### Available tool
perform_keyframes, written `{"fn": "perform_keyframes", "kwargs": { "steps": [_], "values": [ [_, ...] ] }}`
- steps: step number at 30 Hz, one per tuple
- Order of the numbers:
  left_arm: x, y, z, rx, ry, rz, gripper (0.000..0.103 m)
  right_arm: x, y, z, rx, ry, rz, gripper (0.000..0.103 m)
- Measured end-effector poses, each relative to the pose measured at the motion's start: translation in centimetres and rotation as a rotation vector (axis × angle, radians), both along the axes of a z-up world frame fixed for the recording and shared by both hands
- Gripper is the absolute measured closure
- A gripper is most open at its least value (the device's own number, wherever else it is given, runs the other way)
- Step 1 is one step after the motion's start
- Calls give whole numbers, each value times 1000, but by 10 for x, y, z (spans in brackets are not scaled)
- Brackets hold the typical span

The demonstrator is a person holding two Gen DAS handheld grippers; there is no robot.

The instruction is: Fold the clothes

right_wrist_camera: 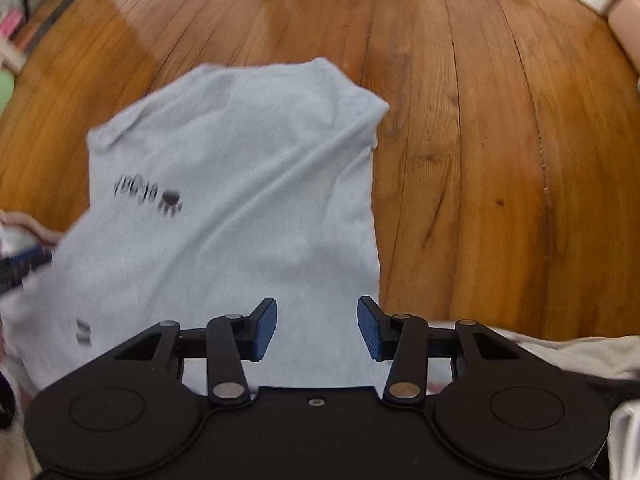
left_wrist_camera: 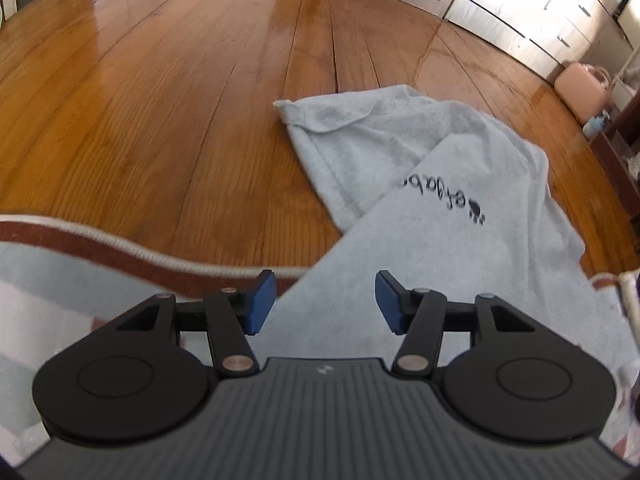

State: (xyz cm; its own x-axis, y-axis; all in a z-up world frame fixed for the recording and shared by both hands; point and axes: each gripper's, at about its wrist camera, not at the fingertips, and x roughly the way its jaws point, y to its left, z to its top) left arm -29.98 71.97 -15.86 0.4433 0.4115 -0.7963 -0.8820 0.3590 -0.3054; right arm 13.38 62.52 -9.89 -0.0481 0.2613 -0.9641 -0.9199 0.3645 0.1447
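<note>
Grey cotton jersey, by its look: the shirt (left_wrist_camera: 420, 168) lies partly on the wooden floor (left_wrist_camera: 160, 100) and partly over the edge of a pale rug (left_wrist_camera: 60, 248) with a brown border, its near end running under both of my tools. Dark lettering (left_wrist_camera: 444, 196) shows on the upper face. One sleeve (left_wrist_camera: 312, 114) points out across the floorboards. The body is creased and skewed, not squared up, and one layer laps over another near the print.

Handling, as I judge it: light, limp, no stiffness at all. It will sag from any held point and drag along the boards, and the glossy floor will offer little grip to keep it in place. Not fragile. A thin pinch of one layer could slip, so I would take a hem or a shoulder seam, where the cloth is doubled.

My left gripper (left_wrist_camera: 325, 304) stands with jaws apart, cloth lying beneath the gap, and the blue pads (left_wrist_camera: 262, 304) press on nothing. My right gripper (right_wrist_camera: 317, 330) is likewise released and empty, above the near right part of the shirt, close to its side edge (right_wrist_camera: 374, 216).

Best holds, in my view: the two near corners of the shirt, one per tool, so the fold lifts evenly.

Containers: none in use. A pink case (left_wrist_camera: 582, 82) sits closed by the far wall next to white drawers (left_wrist_camera: 532, 8); I cannot see what either holds.
</note>
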Motion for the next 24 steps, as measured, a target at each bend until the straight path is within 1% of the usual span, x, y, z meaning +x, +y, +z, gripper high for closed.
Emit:
{"fn": "perform_keyframes", "kwargs": {
  "steps": [2, 4, 6, 8, 10, 11, 12, 14, 16, 18, 19, 20, 21, 22, 23, 24],
  "values": [
    [6, 12, 1, -17, -17, 20, 49, 12, 19, -13, 25, 47, -47, 53],
    [12, 22, 0, -31, -24, 32, 49, 20, 41, -24, 58, 64, -71, 53],
    [22, 32, -4, -39, 0, 26, 49, 31, 62, -33, 111, 89, -93, 53],
    [30, 44, -4, -32, 31, 46, 49, 42, 80, -43, 150, 108, -126, 52],
    [33, 60, -2, -44, 12, 74, 48, 56, 95, -54, 175, 121, -176, 51],
    [33, 67, -1, -55, 9, 88, 48, 64, 102, -61, 184, 123, -207, 47],
    [34, 73, -1, -56, 15, 94, 48, 71, 107, -68, 189, 122, -234, 37],
    [35, 81, -1, -43, 46, 99, 47, 83, 114, -81, 194, 116, -285, 37],
    [36, 95, -9, -85, 56, 103, 46, 91, 117, -92, 203, 126, -308, 37],
    [38, 111, -18, -136, 63, 108, 46, 95, 121, -105, 196, 191, -293, 37],
    [39, 122, -24, -181, 59, 108, 46, 96, 122, -111, 201, 232, -286, 37],
    [42, 130, -25, -184, 68, 106, 46, 97, 122, -116, 223, 261, -290, 37],
    [46, 137, -26, -188, 78, 104, 46, 97, 121, -118, 270, 270, -300, 43],
    [49, 144, -26, -186, 93, 100, 46, 94, 120, -118, 326, 275, -306, 55],
    [54, 147, -24, -166, 125, 90, 46, 90, 120, -117, 376, 274, -298, 91],
    [58, 149, -22, -148, 155, 80, 46, 82, 121, -113, 418, 266, -266, 95]
  ]
}}
